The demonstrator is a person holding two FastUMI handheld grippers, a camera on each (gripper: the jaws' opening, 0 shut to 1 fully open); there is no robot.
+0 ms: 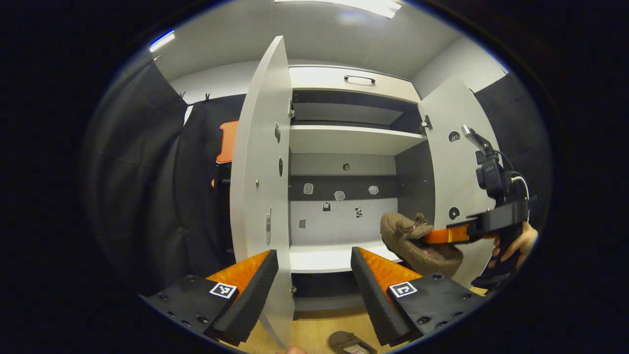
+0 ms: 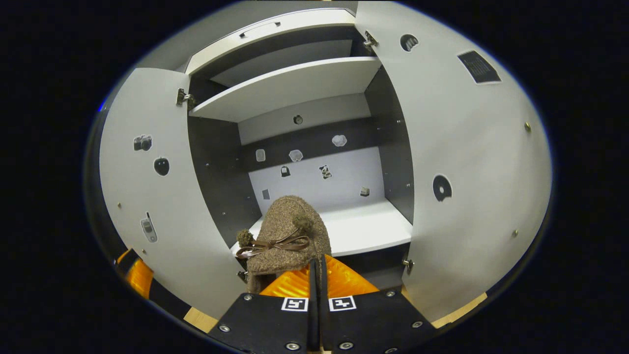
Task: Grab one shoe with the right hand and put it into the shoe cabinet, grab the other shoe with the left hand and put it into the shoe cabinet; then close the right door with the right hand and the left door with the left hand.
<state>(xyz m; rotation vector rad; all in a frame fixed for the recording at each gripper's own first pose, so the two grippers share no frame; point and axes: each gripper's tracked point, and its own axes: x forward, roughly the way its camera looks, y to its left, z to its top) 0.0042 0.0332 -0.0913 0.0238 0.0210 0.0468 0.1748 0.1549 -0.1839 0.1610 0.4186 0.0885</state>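
Note:
A fuzzy brown shoe (image 2: 287,236) with a small bow hangs in front of the open shoe cabinet, just before the white lower shelf (image 2: 363,228). My right gripper (image 2: 317,268) is shut on its heel rim. In the left gripper view the same shoe (image 1: 417,243) hangs from the right gripper (image 1: 457,235), which a hand holds near the right door (image 1: 454,177). The other brown shoe (image 1: 351,343) lies on the wooden floor below. My left gripper (image 1: 314,290) is open, and the bottom edge of the left door (image 1: 263,196) stands between its fingers.
Both cabinet doors stand wide open, the left door (image 2: 162,196) and the right door (image 2: 471,172) flanking the shoe. A white upper shelf (image 2: 290,83) spans the cabinet, with a drawer and handle (image 1: 358,78) above it. Black cloth walls surround the booth.

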